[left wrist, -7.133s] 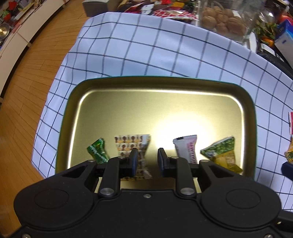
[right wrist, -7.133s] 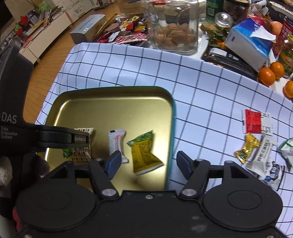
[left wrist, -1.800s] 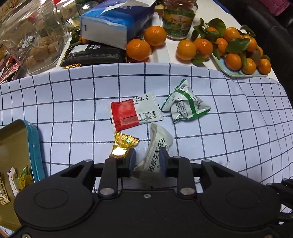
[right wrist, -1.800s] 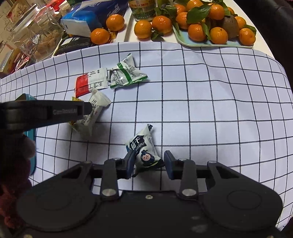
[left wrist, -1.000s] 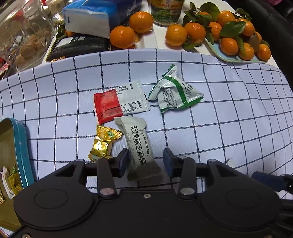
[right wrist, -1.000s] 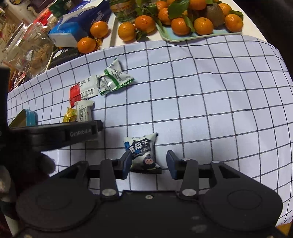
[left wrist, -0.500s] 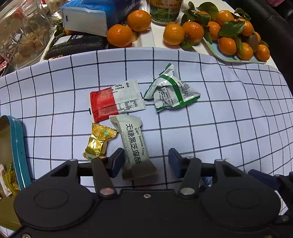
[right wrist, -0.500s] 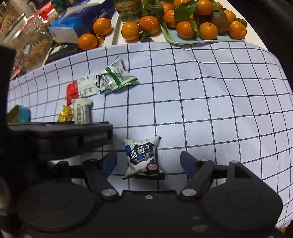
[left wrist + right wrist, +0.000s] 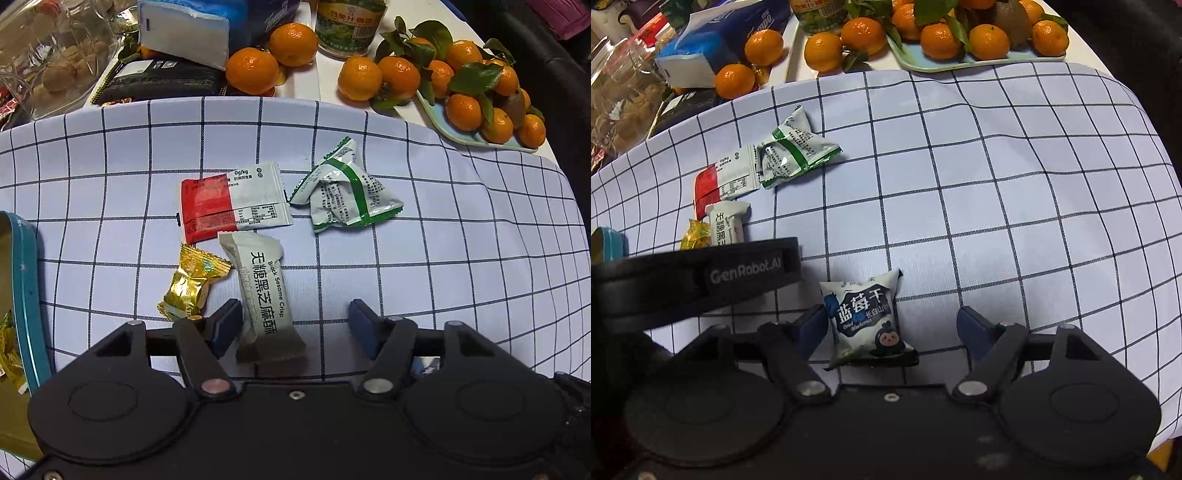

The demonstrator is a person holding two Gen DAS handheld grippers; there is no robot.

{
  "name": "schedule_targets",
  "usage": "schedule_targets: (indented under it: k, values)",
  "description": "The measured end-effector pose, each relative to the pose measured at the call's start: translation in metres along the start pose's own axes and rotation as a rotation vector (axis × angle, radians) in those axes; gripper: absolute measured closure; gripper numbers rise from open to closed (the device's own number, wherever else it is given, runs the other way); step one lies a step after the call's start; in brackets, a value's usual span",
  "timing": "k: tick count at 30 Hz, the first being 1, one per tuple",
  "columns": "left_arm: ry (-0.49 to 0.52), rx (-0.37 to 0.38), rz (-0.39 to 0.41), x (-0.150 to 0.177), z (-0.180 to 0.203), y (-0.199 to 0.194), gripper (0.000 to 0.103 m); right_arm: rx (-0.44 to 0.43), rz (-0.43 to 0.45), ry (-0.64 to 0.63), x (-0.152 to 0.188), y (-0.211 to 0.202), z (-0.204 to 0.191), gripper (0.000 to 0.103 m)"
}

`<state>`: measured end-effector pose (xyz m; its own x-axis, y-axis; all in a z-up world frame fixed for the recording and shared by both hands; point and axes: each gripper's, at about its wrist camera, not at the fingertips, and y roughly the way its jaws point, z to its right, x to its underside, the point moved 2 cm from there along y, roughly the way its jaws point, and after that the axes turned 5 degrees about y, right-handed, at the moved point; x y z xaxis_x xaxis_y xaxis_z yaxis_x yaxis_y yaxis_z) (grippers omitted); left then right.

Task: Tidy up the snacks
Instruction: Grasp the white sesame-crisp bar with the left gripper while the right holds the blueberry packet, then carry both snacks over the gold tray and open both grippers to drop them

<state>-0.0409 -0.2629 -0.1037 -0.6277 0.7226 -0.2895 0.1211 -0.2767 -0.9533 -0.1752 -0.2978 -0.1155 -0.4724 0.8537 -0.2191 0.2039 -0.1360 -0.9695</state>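
- The left hand-held gripper (image 9: pixel 293 323) is spread wide around the sesame crisp bar (image 9: pixel 263 291) at lower centre: light, crinkly, slippery; I'd pinch its middle.
- The right hand-held gripper (image 9: pixel 892 326) is spread around the blueberry packet (image 9: pixel 865 315), soft and light.
- Five loose snacks lie on the bench: the bar, the blueberry packet, one gold candy (image 9: pixel 192 282), one red-white sachet (image 9: pixel 232 201), one green-striped packet (image 9: pixel 345 192).

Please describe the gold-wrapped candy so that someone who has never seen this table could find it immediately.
On the checked cloth, between the teal-rimmed tray and the open left gripper, lies a cluster of packets. The gold-wrapped candy sits beside the grey black sesame crisp bar, below the red-and-white sachet. It alone is shiny gold foil with twisted ends.
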Motion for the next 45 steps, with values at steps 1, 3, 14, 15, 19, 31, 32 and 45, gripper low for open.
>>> schedule_targets:
  k: [1, 3, 14, 15, 19, 31, 32, 45]
  values:
    - [-0.011, -0.005, -0.001, 0.000, -0.002, 0.000, 0.041, 0.008, 0.000, 0.000, 0.000, -0.001, 0.000, 0.038]
    - [-0.031, -0.030, -0.004, 0.000, -0.007, -0.002, 0.053, 0.015, 0.001, 0.004, -0.001, -0.003, 0.000, 0.056]
    - [-0.157, 0.038, 0.000, 0.005, -0.046, -0.025, 0.069, -0.077, -0.006, 0.205, -0.020, -0.022, 0.028, 0.068]
    - [-0.160, 0.035, 0.008, 0.006, -0.049, -0.029, 0.070, -0.080, 0.002, 0.215, -0.023, -0.026, 0.029, 0.068]
    - [-0.185, 0.003, 0.042, 0.009, -0.063, -0.042, 0.077, -0.074, 0.049, 0.220, -0.032, -0.039, 0.025, 0.068]
    - [-0.228, -0.005, 0.139, 0.006, -0.112, -0.079, 0.078, -0.087, 0.099, 0.132, -0.035, -0.053, -0.031, 0.068]
    - [-0.230, -0.016, 0.154, 0.007, -0.116, -0.083, 0.078, -0.092, 0.102, 0.124, -0.034, -0.054, -0.035, 0.068]
    - [-0.465, -0.176, 0.179, 0.018, -0.214, -0.097, 0.078, -0.138, 0.086, 0.008, -0.025, -0.048, -0.108, 0.068]
